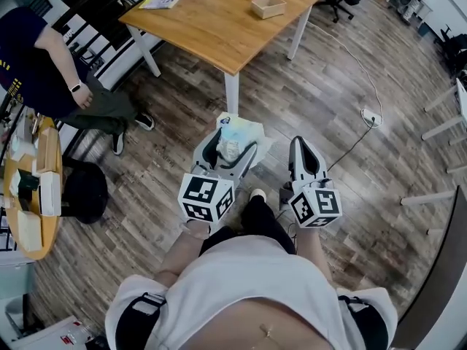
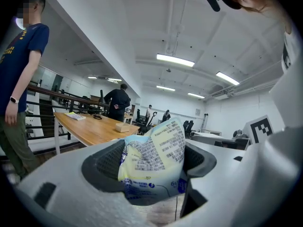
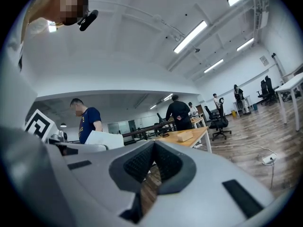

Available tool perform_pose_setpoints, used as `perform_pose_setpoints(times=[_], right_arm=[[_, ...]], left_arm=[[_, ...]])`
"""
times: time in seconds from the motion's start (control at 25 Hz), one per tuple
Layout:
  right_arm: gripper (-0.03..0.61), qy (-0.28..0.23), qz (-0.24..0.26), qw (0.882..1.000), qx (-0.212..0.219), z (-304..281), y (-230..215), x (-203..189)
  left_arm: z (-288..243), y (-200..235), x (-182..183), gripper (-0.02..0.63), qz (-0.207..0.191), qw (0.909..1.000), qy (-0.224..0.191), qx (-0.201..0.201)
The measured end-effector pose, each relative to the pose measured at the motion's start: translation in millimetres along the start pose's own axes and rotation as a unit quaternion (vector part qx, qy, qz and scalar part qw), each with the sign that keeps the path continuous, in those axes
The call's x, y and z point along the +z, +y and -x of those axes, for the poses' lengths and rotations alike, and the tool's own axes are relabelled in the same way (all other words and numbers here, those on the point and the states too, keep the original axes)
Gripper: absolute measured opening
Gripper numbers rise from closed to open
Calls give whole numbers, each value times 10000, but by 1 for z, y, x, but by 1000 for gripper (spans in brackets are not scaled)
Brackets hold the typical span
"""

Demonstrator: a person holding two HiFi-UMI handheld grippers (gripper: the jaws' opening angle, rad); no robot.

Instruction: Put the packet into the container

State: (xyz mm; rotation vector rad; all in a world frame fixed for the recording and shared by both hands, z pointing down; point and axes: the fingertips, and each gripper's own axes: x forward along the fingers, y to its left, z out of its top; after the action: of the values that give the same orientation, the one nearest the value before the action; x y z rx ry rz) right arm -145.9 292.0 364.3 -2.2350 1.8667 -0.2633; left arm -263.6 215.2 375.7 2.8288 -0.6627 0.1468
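Left claw [image 1: 229, 150] clamped on crumpled packet [image 1: 238, 133], right claw [image 3: 152, 167] closed, empty, both over wood floor [image 1: 328, 86], container [image 1: 268, 6] sat on worktop [image 1: 219, 28] ahead

Your left gripper [image 1: 230, 150] is pale grey with black ribbed pads [image 2: 105, 167]; the packet [image 2: 154, 160] is pale yellow and white, covered in fine grey print, with a blue band along its lower edge; your right gripper [image 1: 300, 149] is the same grey and black; the marker cubes [image 1: 206, 197] carry black-and-white square patterns; the table [image 1: 219, 28] is honey-coloured wood on white legs; the container [image 1: 268, 6] is pale tan; the floor [image 1: 350, 159] is grey-brown planks.
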Motion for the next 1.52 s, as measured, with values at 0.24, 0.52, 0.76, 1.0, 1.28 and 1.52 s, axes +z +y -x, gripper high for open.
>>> perform_pose_setpoints(times=[0.24,0.52,0.76,1.0,1.28,1.52], right_arm=[[12,92,-37,9999,67,-29,-27,3],[12,91,-67,9998,168,-56,-52,8],[12,137,-34,9996,250,-73,-73,5],[12,240,2,9993,302,-84,-90,2],[12,233,-142,9991,338,-96,-100,7],[12,265,-176,9993,180,-97,-112,8]], left_arm=[[-32,11,7,348,71,9998,-29,195],[-66,16,8,348,116,9995,-24,305],[-94,17,5,348,135,9992,-79,363],[-115,14,2,348,203,9990,-121,392],[-133,15,4,348,209,9991,-52,361],[-143,17,6,348,224,9992,-22,334]])
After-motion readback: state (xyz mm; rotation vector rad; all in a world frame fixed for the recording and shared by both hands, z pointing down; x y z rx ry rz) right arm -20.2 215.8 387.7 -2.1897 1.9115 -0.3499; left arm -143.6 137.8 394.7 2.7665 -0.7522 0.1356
